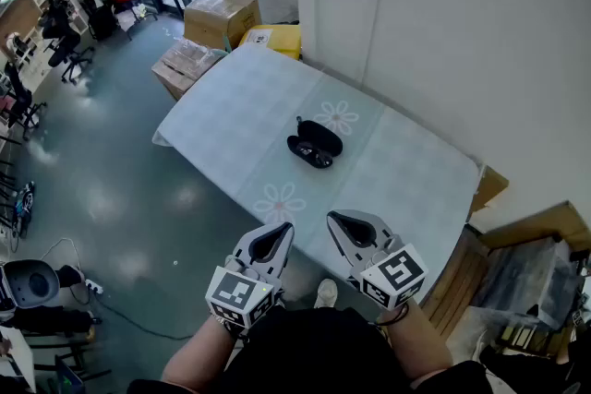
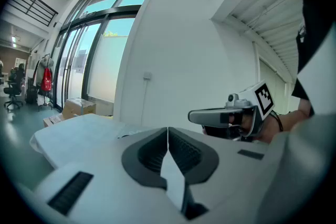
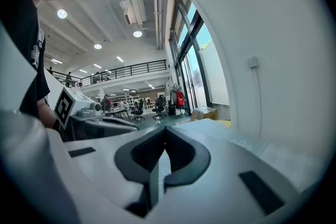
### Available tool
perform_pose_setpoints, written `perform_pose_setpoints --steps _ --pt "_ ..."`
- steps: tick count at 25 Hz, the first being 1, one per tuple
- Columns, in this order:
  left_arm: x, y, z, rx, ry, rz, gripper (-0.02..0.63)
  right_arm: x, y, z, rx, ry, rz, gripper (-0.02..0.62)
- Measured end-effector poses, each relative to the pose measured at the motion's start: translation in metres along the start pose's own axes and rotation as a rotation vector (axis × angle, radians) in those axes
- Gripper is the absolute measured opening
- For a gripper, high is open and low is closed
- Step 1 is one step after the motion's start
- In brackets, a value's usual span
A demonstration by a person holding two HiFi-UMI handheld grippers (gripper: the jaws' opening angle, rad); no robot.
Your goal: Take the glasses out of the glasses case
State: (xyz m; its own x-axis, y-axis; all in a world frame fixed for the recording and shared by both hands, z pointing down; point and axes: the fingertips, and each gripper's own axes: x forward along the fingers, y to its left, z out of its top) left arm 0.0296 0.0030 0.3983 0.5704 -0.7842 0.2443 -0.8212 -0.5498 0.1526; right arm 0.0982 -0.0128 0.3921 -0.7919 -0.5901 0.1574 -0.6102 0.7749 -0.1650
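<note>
Both tools (image 1: 283,230) (image 1: 333,218) short of glasses case (image 1: 315,144)

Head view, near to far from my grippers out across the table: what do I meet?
Left gripper and right gripper → flower print → glasses case → cardboard box on the floor beyond the table.

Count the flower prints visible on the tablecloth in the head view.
2. One flower print lies just beyond the glasses case, toward the wall; the other sits by the near edge of the tablecloth. Fainter ones may not show.
</note>
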Motion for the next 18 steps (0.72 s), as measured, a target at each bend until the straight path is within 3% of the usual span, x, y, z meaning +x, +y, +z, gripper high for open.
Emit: perform_pose_setpoints --steps 18 --pt "0.001 0.012 -0.008 0.019 0.007 -0.047 0.031 0.019 -0.003 -0.003 0.03 0.024 -0.011 0.023"
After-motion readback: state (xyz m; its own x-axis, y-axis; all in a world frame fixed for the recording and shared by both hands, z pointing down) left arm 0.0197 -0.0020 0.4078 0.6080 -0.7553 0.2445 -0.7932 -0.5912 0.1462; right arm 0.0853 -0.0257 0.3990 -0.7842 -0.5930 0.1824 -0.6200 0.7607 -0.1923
